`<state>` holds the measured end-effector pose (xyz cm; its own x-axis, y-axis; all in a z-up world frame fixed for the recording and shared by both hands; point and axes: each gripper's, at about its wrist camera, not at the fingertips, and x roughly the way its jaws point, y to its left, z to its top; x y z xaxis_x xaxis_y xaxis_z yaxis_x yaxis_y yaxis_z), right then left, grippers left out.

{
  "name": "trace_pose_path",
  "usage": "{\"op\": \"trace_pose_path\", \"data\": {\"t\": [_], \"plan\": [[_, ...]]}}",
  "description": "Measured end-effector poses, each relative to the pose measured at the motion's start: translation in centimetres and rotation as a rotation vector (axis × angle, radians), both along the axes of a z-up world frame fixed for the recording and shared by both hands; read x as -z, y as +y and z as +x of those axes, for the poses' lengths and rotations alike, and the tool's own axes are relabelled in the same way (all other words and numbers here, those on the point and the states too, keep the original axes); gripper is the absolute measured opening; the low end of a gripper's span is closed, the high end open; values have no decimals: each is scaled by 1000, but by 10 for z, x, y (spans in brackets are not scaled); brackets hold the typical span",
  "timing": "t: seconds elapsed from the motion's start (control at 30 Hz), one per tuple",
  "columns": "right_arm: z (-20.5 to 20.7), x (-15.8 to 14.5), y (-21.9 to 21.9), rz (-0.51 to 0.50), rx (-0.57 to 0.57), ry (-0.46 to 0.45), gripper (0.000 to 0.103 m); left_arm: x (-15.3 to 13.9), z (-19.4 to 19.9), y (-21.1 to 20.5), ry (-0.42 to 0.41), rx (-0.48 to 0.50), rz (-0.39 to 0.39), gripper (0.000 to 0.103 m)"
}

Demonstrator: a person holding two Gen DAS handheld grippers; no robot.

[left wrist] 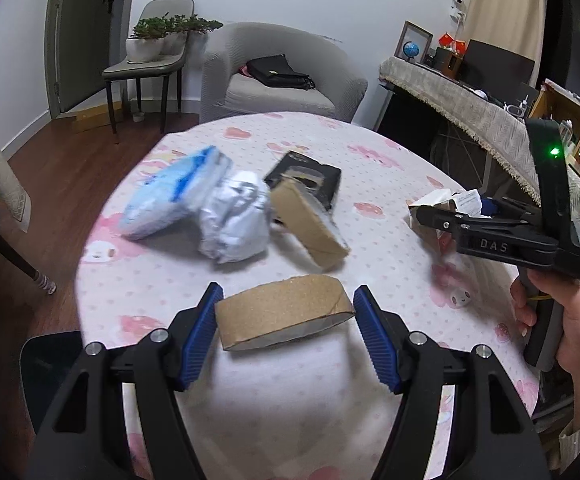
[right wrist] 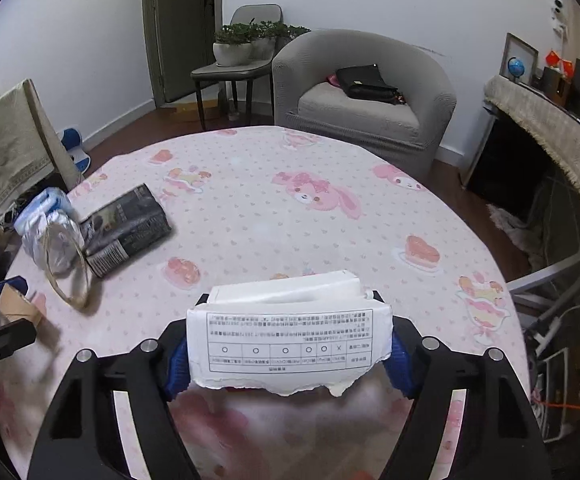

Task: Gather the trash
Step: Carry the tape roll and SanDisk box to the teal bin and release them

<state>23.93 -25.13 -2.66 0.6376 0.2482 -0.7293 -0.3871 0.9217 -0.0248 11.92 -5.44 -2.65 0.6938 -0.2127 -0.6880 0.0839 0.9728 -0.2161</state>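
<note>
In the left wrist view my left gripper [left wrist: 285,320] is shut on a flattened brown cardboard ring [left wrist: 285,312], a blue pad against each end, held just above the pink tablecloth [left wrist: 370,168]. Behind it lie a second cardboard ring [left wrist: 310,224], a crumpled silver bag [left wrist: 233,216], a blue-and-white plastic pack [left wrist: 169,196] and a black packet [left wrist: 310,176]. My right gripper [right wrist: 287,364] is shut on a torn white carton [right wrist: 290,344] with a printed table on it. The same pile, with the black packet [right wrist: 129,228] and silver bag [right wrist: 53,240], shows at the left in the right wrist view.
A grey armchair [right wrist: 370,100] with a black bag stands beyond the table's far edge. A chair with potted plants [right wrist: 237,48] is by the door. A cloth-covered sideboard [right wrist: 550,128] runs along the right, and a cloth-draped chair [right wrist: 5,148] stands at the left.
</note>
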Motion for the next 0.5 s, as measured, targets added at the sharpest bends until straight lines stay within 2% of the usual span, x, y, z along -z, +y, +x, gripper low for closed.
{"op": "trace_pose_path", "data": {"t": [0.1,0.5], "plan": [[-2,-4,9,-10,0,-14,77,-3,-4,12,-7,-14,-3,69],[-36,-49,54,106,-35,-102,77,-13,-21,63,-36,-72,9,69]]}}
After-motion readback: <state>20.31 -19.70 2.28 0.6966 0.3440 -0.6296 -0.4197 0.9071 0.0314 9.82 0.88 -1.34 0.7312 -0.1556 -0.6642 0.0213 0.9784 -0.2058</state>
